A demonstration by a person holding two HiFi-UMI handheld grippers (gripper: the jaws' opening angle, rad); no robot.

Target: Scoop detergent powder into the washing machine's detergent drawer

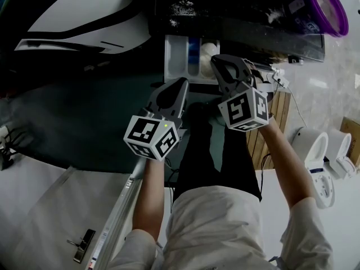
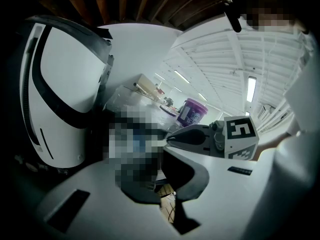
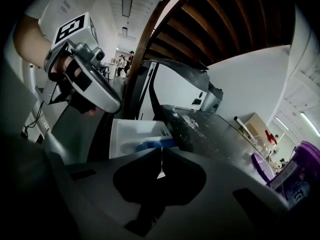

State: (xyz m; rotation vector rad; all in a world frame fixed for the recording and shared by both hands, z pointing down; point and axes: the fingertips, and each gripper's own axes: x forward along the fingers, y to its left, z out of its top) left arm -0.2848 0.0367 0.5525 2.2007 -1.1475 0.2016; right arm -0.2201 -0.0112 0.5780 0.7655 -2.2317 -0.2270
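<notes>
- First, nearest the person, the left gripper (image 1: 181, 84) hung just short of the drawer with its claw closed on nothing. The head view showed its tips meeting, while its own view had a mosaic patch over them.
- The right gripper (image 3: 161, 156) had its jaws pressed together and empty, tips above the open detergent drawer (image 1: 178, 58).
- Only the right gripper view showed the blue insert (image 3: 150, 145) inside the white drawer, and powder (image 3: 192, 120) spilled on the dark washing machine top (image 3: 220, 139).
- Farthest, a purple tub (image 1: 324, 4) stood on that top, its label too small to read.
- Open floor (image 1: 332, 83) lay to the machine's right.
</notes>
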